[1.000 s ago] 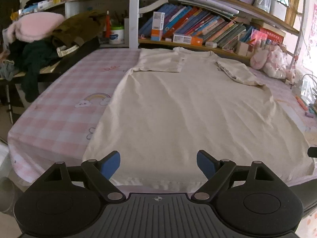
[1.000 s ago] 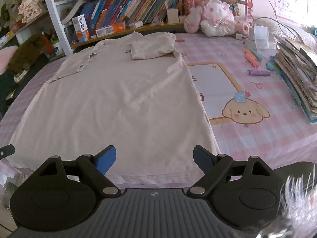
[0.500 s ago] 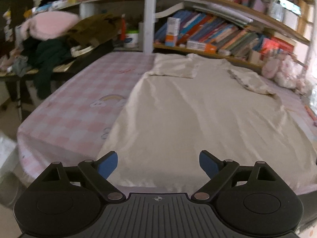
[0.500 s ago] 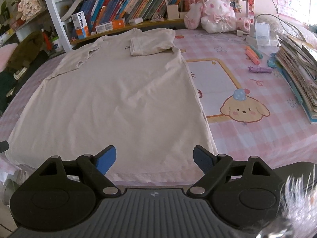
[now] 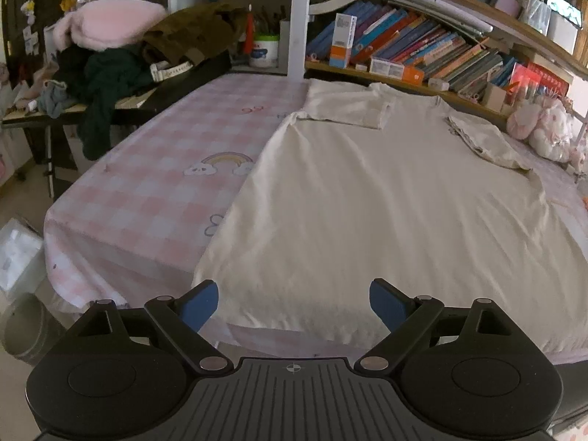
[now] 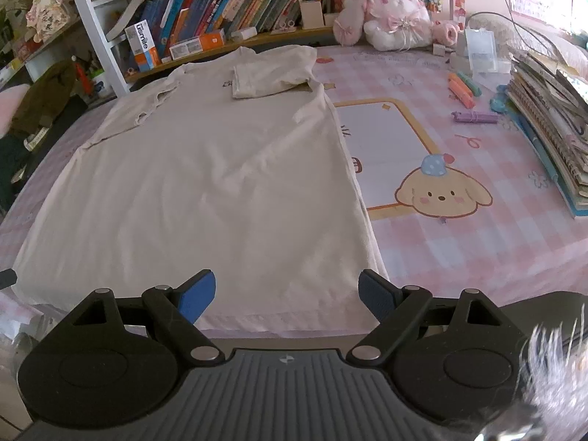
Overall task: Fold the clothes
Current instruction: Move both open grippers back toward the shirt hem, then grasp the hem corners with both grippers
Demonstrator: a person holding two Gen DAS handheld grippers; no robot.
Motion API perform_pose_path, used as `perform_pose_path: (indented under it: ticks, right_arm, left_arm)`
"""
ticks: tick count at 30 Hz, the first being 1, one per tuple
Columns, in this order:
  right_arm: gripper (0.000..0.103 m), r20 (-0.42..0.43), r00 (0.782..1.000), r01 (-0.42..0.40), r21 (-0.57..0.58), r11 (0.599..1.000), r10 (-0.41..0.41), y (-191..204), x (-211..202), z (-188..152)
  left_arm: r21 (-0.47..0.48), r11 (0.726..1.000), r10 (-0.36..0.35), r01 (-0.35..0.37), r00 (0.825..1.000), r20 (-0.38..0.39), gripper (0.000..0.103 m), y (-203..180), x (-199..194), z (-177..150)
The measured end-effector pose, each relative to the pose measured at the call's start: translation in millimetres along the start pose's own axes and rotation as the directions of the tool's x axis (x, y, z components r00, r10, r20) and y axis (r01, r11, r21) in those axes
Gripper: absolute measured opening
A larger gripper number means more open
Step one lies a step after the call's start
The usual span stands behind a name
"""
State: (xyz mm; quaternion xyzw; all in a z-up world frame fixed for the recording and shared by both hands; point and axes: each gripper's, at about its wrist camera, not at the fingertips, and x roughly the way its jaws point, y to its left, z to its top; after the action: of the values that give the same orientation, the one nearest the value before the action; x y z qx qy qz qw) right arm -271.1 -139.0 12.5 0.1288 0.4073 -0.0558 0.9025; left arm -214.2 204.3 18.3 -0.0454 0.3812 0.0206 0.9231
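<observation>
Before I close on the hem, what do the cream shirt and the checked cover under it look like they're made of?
Cream shirt: likely soft cotton jersey, matte; it lies limp with fine creases and a stitched hem. Checked cover: looks like thin printed woven cloth, matte, with cartoon prints; it drapes over the edge in the left wrist view. Neither can be confirmed by sight.

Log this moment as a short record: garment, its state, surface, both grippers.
garment: cream T-shirt
state: spread flat, both sleeves folded inward, hem nearest the grippers
surface: pink checked sheet
left gripper: jaws open, empty, above the hem's left part
right gripper: jaws open, empty, above the hem's right part
nearby: plush toy, stacked books
</observation>
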Motion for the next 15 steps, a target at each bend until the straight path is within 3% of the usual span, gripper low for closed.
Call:
perform_pose_path:
  ticks: [4,7,15]
  right_arm:
    - [0.085,-0.005,1.0,0.002,0.008,1.0,-0.002,-4.4,-0.4,0.1]
    - [0.085,-0.007,1.0,0.003,0.014,1.0,-0.003,-8.0,-0.9,0.2]
    - [0.085,-0.029,1.0,0.008,0.033,0.999,-0.007,-18.4,1.1,-0.3]
  left_arm:
    - [-0.06,0.998,-0.032,0.029,0.998,-0.051,0.098,3.1,6.1,2.6]
    - [-0.096,0.994,-0.053,0.051,0.998,-0.024,0.098,7.5,3.9,3.1]
    - [0.01,0.999,0.037,-0.037,0.999,-0.005,0.098,0.4,0.6,4.9]
